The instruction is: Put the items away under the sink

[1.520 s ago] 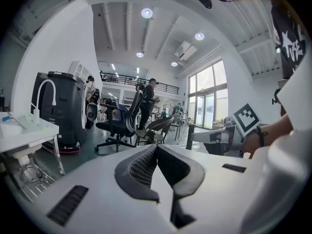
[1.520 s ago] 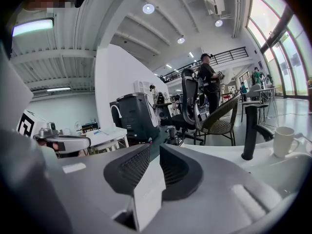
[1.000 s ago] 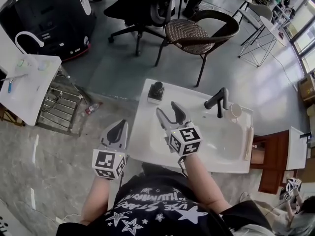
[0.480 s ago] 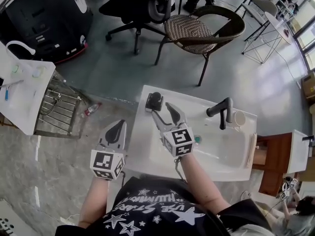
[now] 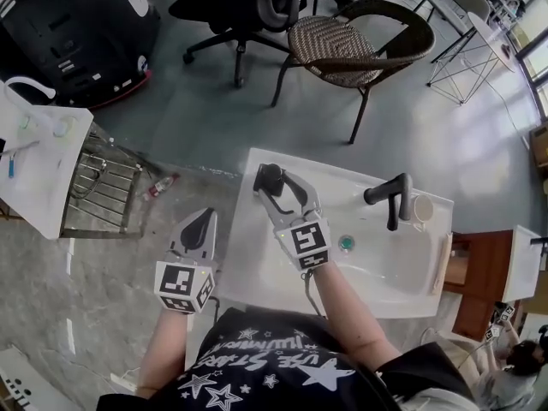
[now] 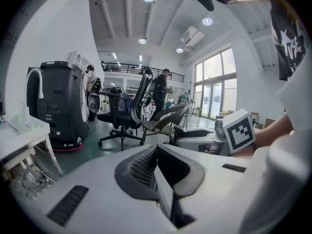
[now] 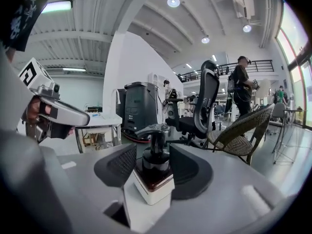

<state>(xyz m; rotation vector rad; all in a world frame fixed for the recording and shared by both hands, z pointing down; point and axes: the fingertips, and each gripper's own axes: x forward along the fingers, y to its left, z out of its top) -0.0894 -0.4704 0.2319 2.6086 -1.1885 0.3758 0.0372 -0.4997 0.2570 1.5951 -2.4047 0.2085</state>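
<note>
A soap dispenser with a black pump and a white square base stands on the back left corner of the white sink. My right gripper reaches over the sink with its jaws on either side of the dispenser. The jaws have just been closing, and the pads sit close to the base without visibly squeezing it. The bottle stands upright on the sink. My left gripper hovers left of the sink over the floor, shut and empty.
A black faucet and a pale cup stand at the sink's back right, with a drain in the basin. A wicker chair and an office chair stand beyond. A metal rack is at left.
My right gripper has moved forward and left across the sink until its jaws flank the soap dispenser. The left gripper has shifted only slightly.
</note>
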